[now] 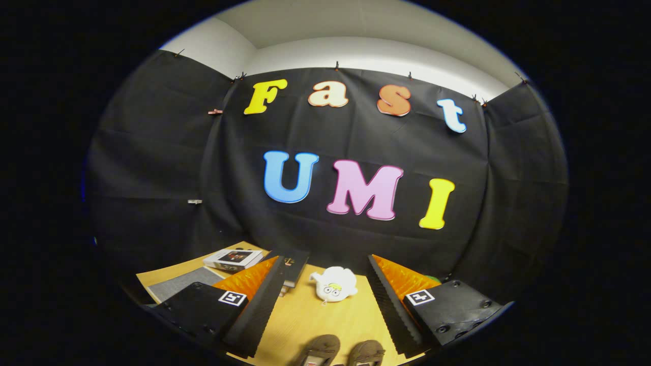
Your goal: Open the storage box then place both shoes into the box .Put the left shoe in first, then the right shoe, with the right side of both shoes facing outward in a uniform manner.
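Note:
My gripper (325,295) stands open above the wooden table (300,325), nothing between its fingers. Two brown shoes sit side by side on the table below and between the fingers, only their toe ends visible: one shoe (321,348) on the left, the other shoe (367,352) on the right. A dark flat box (292,267) lies at the back of the table, just beyond my left finger (259,305), partly hidden by it.
A white plush toy (333,285) with a cartoon face lies beyond the fingers, mid-table. A white flat box (233,259) and a grey mat (178,284) lie at the back left. The black cloth wall stands close behind the table.

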Available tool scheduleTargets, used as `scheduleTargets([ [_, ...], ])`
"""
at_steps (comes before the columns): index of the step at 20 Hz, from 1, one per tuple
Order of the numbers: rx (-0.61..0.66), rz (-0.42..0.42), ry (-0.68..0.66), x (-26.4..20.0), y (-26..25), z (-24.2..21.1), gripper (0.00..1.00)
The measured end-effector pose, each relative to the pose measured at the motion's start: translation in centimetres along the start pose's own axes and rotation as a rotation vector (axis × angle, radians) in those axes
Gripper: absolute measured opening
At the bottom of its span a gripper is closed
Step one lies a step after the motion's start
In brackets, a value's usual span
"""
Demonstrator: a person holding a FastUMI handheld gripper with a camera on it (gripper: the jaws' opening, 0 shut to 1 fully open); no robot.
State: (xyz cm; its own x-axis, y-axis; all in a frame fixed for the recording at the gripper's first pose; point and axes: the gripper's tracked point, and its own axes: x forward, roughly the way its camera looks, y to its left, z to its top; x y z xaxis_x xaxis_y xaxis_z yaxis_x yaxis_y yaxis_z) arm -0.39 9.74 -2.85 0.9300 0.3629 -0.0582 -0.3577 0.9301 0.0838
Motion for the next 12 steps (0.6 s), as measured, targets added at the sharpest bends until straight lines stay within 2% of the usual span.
scheduleTargets([
  [6, 0.139, 0.189, 0.203, 1.5, 4.8, -7.4, 0.97],
  [12, 0.437, 0.392, 0.449, 1.3, 10.3, -14.5, 0.98],
])
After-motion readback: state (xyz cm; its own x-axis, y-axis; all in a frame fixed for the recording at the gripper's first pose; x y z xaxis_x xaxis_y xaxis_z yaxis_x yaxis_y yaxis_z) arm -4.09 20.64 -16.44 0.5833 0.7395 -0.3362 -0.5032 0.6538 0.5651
